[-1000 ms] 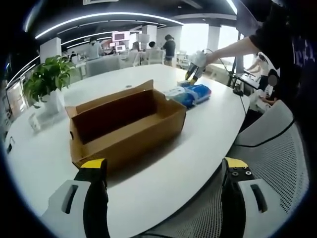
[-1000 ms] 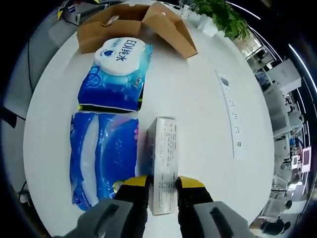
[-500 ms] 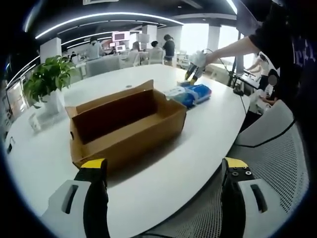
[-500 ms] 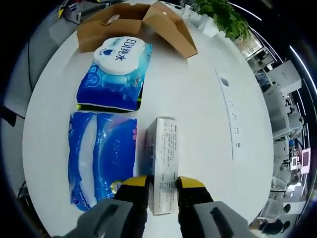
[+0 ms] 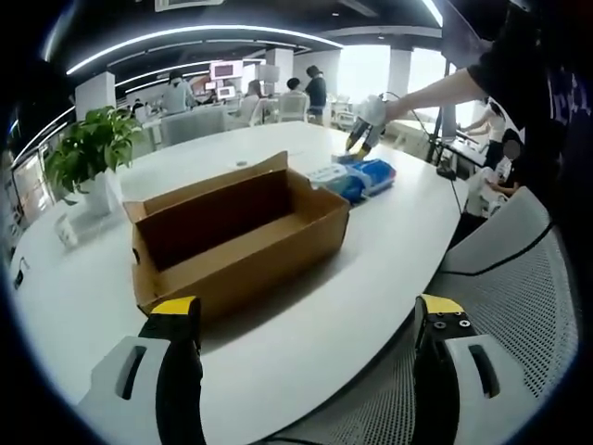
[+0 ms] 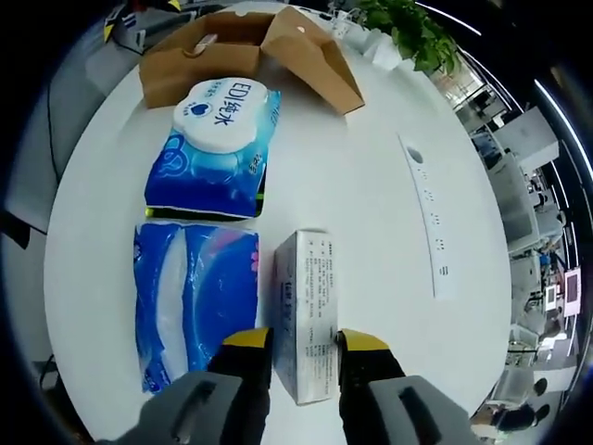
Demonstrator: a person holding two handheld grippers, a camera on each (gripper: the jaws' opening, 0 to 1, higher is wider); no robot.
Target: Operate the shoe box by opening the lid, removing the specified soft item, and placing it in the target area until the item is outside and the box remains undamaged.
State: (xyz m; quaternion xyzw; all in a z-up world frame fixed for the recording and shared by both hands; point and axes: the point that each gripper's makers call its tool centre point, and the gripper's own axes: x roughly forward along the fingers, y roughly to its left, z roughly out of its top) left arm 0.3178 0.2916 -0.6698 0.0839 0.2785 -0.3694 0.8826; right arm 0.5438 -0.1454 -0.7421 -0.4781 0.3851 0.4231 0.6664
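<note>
The brown shoe box (image 5: 232,232) stands open on the white table, its lid flap raised at the back; its inside looks bare. My left gripper (image 5: 306,311) hangs open in front of it, holding nothing. Farther off, my right gripper (image 5: 361,137) reaches down beside the blue packs (image 5: 363,174). In the right gripper view, my right gripper (image 6: 304,341) is shut on a white carton (image 6: 310,306) that rests on the table. A blue soft pack (image 6: 190,297) lies left of the carton, a wipes pack (image 6: 215,139) beyond it, and the shoe box (image 6: 241,51) farther on.
A potted plant (image 5: 88,148) stands at the table's far left. A white power strip (image 6: 428,218) lies right of the carton. A mesh office chair (image 5: 519,306) sits by the table's near edge. People stand in the office behind.
The right gripper view has shifted slightly, so the packs and carton sit a little lower in the picture. The jaws stay against the carton. The left gripper has not moved.
</note>
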